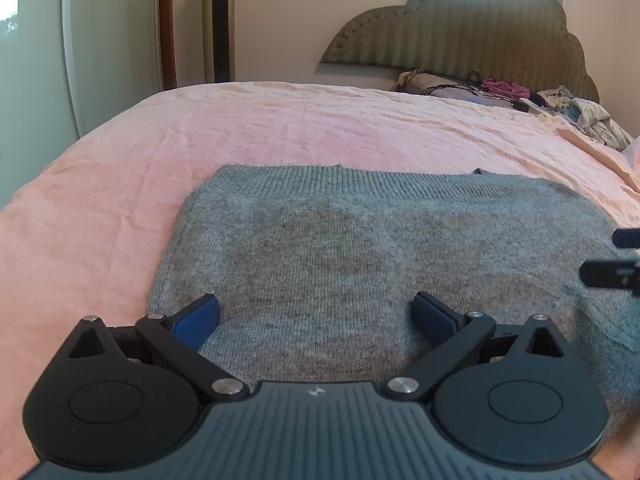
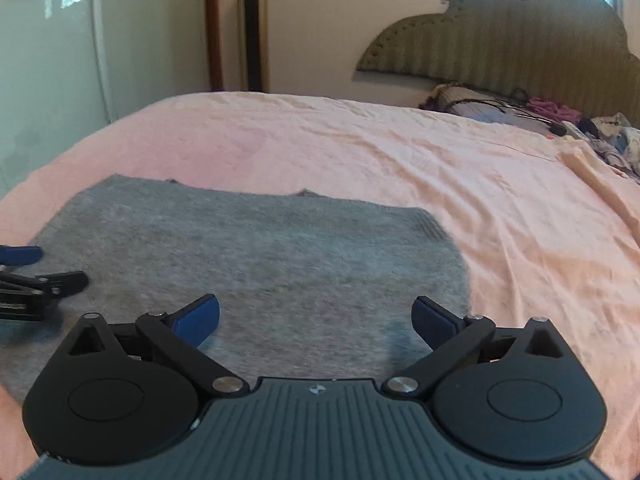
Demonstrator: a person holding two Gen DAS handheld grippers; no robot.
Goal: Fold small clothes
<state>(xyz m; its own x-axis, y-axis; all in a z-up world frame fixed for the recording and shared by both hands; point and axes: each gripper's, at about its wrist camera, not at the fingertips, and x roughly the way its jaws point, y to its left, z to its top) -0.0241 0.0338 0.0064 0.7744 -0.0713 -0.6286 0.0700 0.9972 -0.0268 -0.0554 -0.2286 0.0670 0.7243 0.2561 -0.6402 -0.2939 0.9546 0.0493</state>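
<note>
A grey knit garment (image 1: 360,248) lies flat on the pink bed sheet (image 1: 120,168), folded into a rough rectangle with a ribbed far edge. The left hand-held gripper (image 1: 316,314) and right hand-held gripper (image 2: 316,314) both hover released, fingers spread, over its near edge.

grey knit garment (image 1: 360,248), pink sheet (image 1: 240,128), perhaps striped headboard (image 1: 460,32)

text: none legible | small white emblem on left gripper (image 1: 316,312) housing | unreadable
</note>
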